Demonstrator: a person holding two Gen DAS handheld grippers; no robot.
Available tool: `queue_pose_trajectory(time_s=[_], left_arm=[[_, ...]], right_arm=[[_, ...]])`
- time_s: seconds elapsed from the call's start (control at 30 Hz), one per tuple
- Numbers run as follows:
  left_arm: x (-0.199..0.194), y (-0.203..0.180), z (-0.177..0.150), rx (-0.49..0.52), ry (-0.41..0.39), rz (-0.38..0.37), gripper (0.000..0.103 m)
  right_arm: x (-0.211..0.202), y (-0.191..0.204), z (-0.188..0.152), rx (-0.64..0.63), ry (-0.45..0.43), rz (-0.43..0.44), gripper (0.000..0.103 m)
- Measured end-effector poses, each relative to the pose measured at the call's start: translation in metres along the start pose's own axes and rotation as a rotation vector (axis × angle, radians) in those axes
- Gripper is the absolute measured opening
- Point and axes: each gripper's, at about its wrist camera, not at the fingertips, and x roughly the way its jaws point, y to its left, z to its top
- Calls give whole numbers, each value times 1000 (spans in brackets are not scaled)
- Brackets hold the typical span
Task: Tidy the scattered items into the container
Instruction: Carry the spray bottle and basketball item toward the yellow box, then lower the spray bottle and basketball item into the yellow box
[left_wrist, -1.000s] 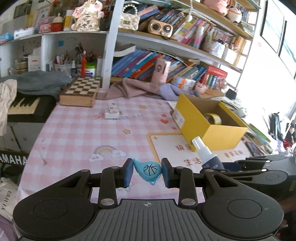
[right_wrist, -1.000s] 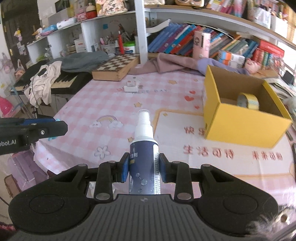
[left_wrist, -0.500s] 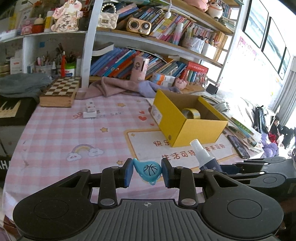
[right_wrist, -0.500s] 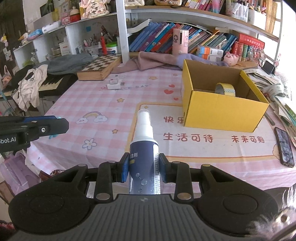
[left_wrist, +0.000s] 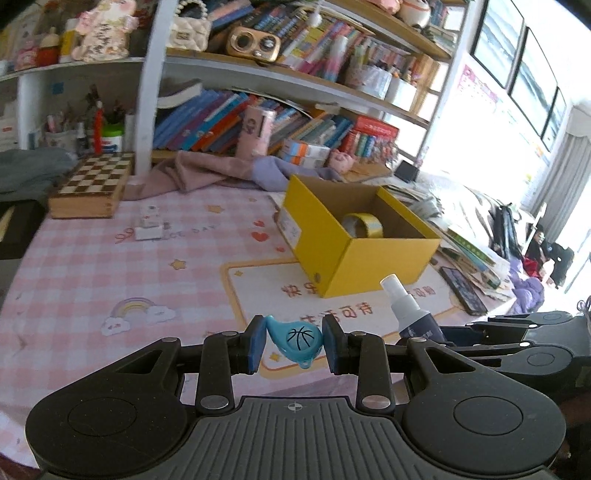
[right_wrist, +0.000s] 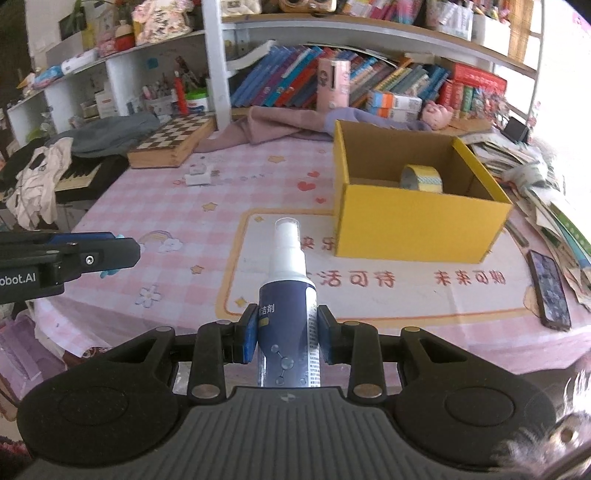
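My left gripper (left_wrist: 293, 341) is shut on a small blue teardrop-shaped item with a basketball print (left_wrist: 294, 339), held above the table's near edge. My right gripper (right_wrist: 287, 332) is shut on a dark blue spray bottle (right_wrist: 287, 317) with a white nozzle, held upright; it also shows in the left wrist view (left_wrist: 408, 314). The open yellow box (right_wrist: 417, 221) stands ahead and to the right, with a roll of yellow tape (right_wrist: 421, 178) inside. The box also shows in the left wrist view (left_wrist: 369, 262). A small white item (left_wrist: 149, 225) lies on the pink checked tablecloth at the far left.
A wooden chessboard box (left_wrist: 94, 184) and a mauve cloth (left_wrist: 199, 171) lie at the table's back, under full bookshelves. A phone (right_wrist: 550, 288) lies at the right edge beside stacked papers (right_wrist: 546, 184). A keyboard (right_wrist: 77, 175) with clothes stands left of the table.
Both grippers have moved forward and up toward the table with their items held; the yellow box now looks nearer and more central.
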Motion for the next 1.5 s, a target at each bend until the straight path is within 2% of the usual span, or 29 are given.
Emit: queue_pose_trajectory(time_s=[0.83,1.17,1.5], left_arm=[[89,-73,21,141,122,-179,31],[124,-99,55,197,65,-162,31],[161,-119,88,195,35,-94,31]], right_arm=[[2,-91,-12,159,40,-153,30],[13,-130,18,128,-13,-154,30],[31,-172,57,71,-66,-100,30]])
